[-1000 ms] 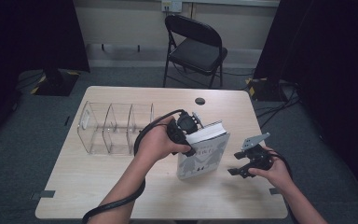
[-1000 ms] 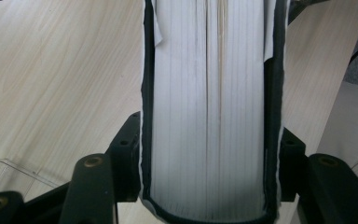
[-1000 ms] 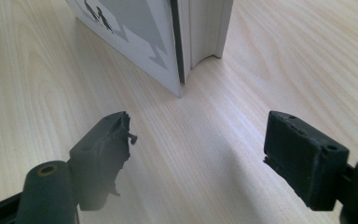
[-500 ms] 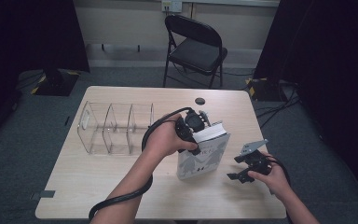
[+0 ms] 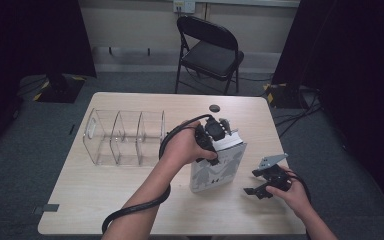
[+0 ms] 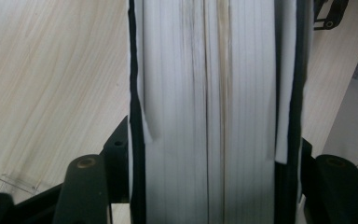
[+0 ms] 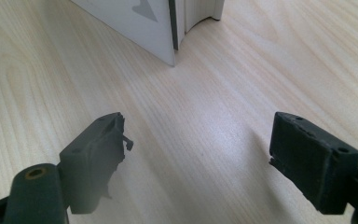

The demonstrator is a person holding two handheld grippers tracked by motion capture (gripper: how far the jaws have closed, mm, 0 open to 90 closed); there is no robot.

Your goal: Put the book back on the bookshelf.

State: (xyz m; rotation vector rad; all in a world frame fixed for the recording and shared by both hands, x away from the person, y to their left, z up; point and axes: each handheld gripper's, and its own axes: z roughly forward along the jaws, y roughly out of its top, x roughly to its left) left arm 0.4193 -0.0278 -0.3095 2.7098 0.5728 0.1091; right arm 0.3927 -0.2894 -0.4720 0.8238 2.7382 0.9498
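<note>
High view: left tool (image 5: 219, 134) clamps the book's (image 5: 215, 170) top edge, book upright on surface (image 5: 105, 200) beside clear organizer (image 5: 122, 136). Left gripper view – pages (image 6: 214, 93) btwn jaws. Right gripper view: right tool (image 7: 196, 158) spread wide, empty, near book corner.

A book (image 5: 216, 167) stands upright on the table (image 5: 105, 200), right of centre, with the left tool (image 5: 219, 134) clamped on its top edge. Just left of it, toward the far side, sits a clear divided organizer (image 5: 122, 137). The right tool (image 5: 262, 182) rests on the table near the book's right, apart from it. A folding chair (image 5: 207, 50) stands beyond the far edge.
</note>
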